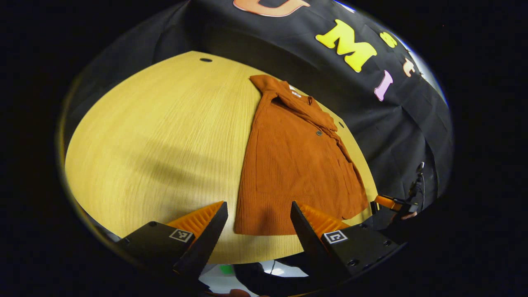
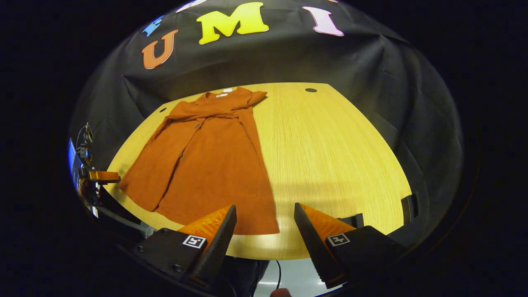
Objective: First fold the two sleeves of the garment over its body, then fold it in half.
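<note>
Left gripper view: left hand-held gripper [image 1: 259, 218] wide, empty, above the near hem of the garment [image 1: 295, 165] on the bench [image 1: 165, 144].
Right gripper view: right hand-held gripper [image 2: 265, 222] wide, empty; both sleeves [image 2: 214, 109] appear folded in (halving remains).

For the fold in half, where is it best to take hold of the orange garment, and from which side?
Probably at the hem corners of the garment, from the near table edge. The hem lies flat and nearest both open hand-held grippers, left and right, and the sleeves look already folded over the body.
</note>
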The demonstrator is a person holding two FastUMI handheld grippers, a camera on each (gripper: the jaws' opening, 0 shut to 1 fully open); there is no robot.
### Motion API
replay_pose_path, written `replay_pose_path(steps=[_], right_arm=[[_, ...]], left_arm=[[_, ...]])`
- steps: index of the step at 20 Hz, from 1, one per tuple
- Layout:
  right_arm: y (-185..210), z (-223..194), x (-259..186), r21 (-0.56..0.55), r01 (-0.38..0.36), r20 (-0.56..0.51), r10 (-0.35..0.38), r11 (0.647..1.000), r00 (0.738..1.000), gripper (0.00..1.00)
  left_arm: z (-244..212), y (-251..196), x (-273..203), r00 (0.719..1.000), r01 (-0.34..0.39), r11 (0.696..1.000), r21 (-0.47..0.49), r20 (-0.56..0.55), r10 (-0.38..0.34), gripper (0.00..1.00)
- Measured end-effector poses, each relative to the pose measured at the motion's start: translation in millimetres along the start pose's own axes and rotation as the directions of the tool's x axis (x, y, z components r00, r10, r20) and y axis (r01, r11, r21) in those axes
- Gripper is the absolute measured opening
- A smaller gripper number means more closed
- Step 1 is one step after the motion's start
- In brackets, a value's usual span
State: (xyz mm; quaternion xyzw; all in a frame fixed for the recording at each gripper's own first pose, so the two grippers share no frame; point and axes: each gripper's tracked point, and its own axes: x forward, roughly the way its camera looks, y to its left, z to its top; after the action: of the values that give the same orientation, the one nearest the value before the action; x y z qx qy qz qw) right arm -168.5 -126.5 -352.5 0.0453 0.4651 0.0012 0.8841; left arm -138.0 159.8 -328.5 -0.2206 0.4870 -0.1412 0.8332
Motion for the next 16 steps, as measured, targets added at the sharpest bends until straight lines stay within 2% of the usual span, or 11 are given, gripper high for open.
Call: replay_pose_path(steps=[1,5,7,8,9,11,12,13,15,16], right_arm=[[0.4,-1.6,3.6,-0.004,0.002,-0.003,-0.002,1.000,1.000,0.90],[12.2,-8.6,22.3,0.012,-0.014,-0.028,0.014,1.000,1.000,0.91],[18.8,-23.5,34.4,0.046,-0.019,-0.081,0.022,0.999,0.997,0.87],[21.1,-28.7,35.8,0.034,-0.012,-0.097,0.015,0.999,0.995,0.91],[25.9,-22.8,39.4,0.030,-0.024,-0.078,0.027,0.999,0.997,0.90],[33.4,-23.7,42.4,-0.012,0.011,-0.087,-0.012,1.000,0.996,0.93],[31.0,-26.4,40.5,-0.059,0.049,-0.089,-0.054,0.997,0.995,0.87],[38.2,-24.6,43.7,-0.062,0.040,-0.079,-0.045,0.997,0.996,0.81],[40.5,-26.4,42.4,-0.011,0.062,-0.074,-0.063,0.998,0.995,0.46],[40.4,-23.9,42.7,0.019,0.057,-0.067,-0.056,0.998,0.996,0.43]], left_arm=[[1.3,-4.2,-2.0,1.000,0.019,1.000,-0.006,0.021,-0.019,0.99],[-10.1,-22.2,2.0,0.997,0.071,0.997,-0.043,-0.014,-0.071,0.96],[-10.7,-27.4,7.0,0.996,0.078,0.995,-0.057,-0.030,-0.080,0.96],[-12.7,-30.7,8.8,0.996,0.081,0.995,-0.059,-0.040,-0.083,0.94],[-12.8,-32.3,10.5,0.995,0.080,0.995,-0.055,-0.049,-0.083,0.93],[-13.6,-33.9,15.3,0.996,0.066,0.997,-0.047,-0.060,-0.069,0.87],[-14.1,-33.1,15.9,0.996,0.056,0.997,-0.044,-0.063,-0.058,0.81],[-15.9,-32.1,18.3,0.996,0.047,0.998,-0.041,-0.072,-0.050,0.76],[-16.9,-24.6,22.6,0.997,0.009,1.000,-0.030,-0.082,-0.011,0.58],[-17.0,-20.2,24.7,0.997,-0.008,0.999,-0.033,-0.080,0.006,0.31]])
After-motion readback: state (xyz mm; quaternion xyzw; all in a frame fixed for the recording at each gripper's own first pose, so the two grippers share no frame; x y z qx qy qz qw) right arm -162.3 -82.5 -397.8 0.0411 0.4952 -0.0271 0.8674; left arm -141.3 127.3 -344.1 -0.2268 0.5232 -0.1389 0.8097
